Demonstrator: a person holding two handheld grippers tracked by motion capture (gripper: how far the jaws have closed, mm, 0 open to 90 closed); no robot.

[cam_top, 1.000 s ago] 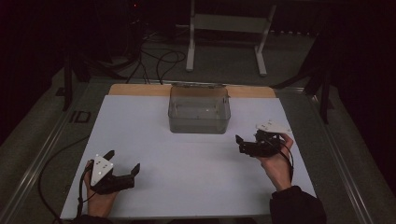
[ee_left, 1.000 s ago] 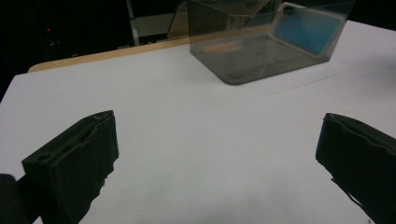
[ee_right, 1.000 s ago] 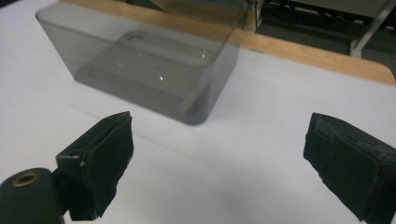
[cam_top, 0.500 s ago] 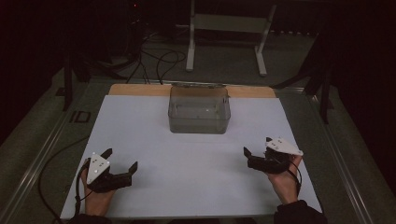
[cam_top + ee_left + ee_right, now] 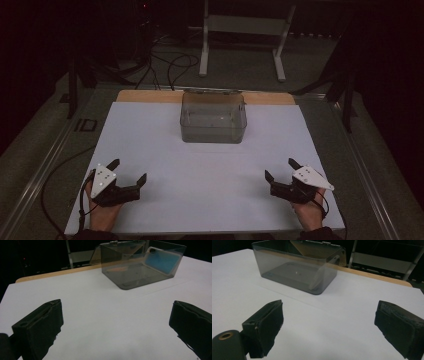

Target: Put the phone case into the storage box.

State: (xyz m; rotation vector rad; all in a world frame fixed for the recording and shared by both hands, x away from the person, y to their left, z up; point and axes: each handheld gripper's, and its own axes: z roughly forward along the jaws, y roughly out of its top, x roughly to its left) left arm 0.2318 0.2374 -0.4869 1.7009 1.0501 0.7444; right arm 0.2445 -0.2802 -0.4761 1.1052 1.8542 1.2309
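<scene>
Both jaws wide and empty, my left gripper [image 5: 131, 176] and right gripper [image 5: 280, 171] well short of the clear smoky plastic box [image 5: 213, 118] mid-table toward the far edge; a careless reach could shove it.

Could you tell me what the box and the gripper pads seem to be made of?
Box: probably smoky, glossy clear plastic; the table shows through its walls, which catch reflections. Pads: matte black, likely foam or rubber, with rough, slightly frayed edges.
</scene>
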